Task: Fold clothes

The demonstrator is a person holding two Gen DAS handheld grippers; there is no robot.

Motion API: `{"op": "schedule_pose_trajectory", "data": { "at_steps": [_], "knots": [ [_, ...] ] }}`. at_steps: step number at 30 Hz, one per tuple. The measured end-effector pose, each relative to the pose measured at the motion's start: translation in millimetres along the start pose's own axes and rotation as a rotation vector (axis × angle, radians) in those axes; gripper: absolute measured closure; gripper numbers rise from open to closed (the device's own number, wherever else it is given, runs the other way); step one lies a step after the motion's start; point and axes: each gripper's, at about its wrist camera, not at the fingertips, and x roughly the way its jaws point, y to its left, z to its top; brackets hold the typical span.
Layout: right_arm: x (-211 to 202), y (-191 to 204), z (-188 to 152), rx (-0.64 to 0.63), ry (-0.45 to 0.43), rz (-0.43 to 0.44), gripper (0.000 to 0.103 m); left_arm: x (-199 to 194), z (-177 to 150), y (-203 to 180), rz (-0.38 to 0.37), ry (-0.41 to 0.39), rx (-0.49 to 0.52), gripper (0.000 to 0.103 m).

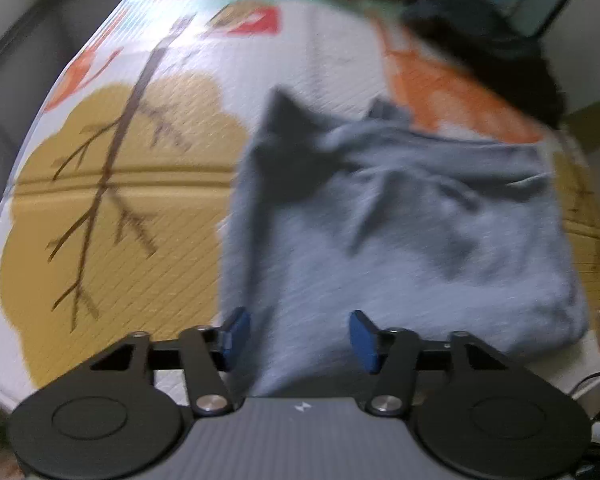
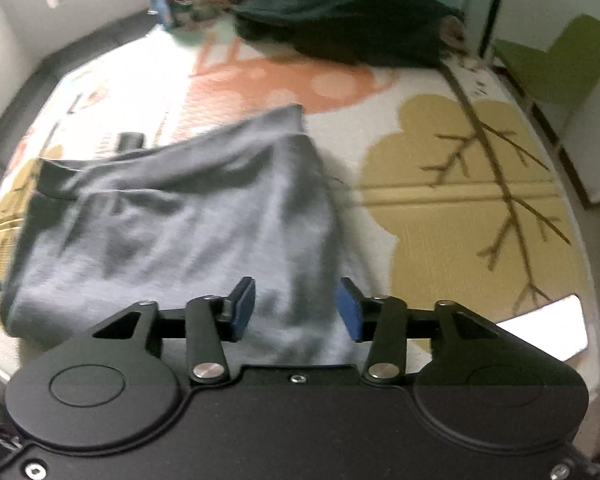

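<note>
play mat (image 1: 112,208) covers most of both views: quilted diamond-stitch surface, white ground, printed mustard tree blobs with thin brown branches, an orange shape at the far side, one fold seam running across. whether it lies on a table or the floor, cannot tell.

grey garment (image 1: 400,232) lies on the mat, folded into a rough rectangle, soft knit-like fabric, shallow wrinkles, a darker band along the far edge. same garment (image 2: 172,216) in the right wrist view, its near edge under the tool.

dark clothes pile (image 2: 340,20) sits at the far edge of the mat, well apart from the grey garment; lumpy, blurred. no containers readable.

olive-green chair-like shape (image 2: 556,60) beside the mat, hard and smooth.

left tool (image 1: 298,338): black arms, blue flat pads, jaws apart at medium width above the garment's near-left part, nothing pinched. right tool (image 2: 296,308): same build, jaws apart a bit narrower, above the garment's near-right corner, gripping nothing.
</note>
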Motion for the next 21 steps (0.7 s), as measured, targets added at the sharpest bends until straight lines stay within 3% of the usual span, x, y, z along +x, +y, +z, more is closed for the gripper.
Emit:
{"op": "schedule_pose_trajectory", "data": {
  "at_steps": [4,9,13,18,21],
  "knots": [
    [5,29,1,-0.043,-0.012,0.063,0.044,2,13,-35,-0.016,-0.072,0.078,0.026],
    [24,59,0,-0.040,-0.034,0.128,0.033,26,27,-72,-0.058,-0.090,0.116,0.024],
    [46,81,3,-0.058,-0.013,0.093,0.028,54,32,-87,-0.074,-0.045,0.092,0.022],
    [74,97,2,-0.054,0.047,0.019,0.017,84,32,-90,-0.024,0.061,0.043,0.022],
    [88,100,1,-0.032,0.098,0.017,0.016,89,29,-91,-0.008,0.063,0.039,0.019]
  ]
}}
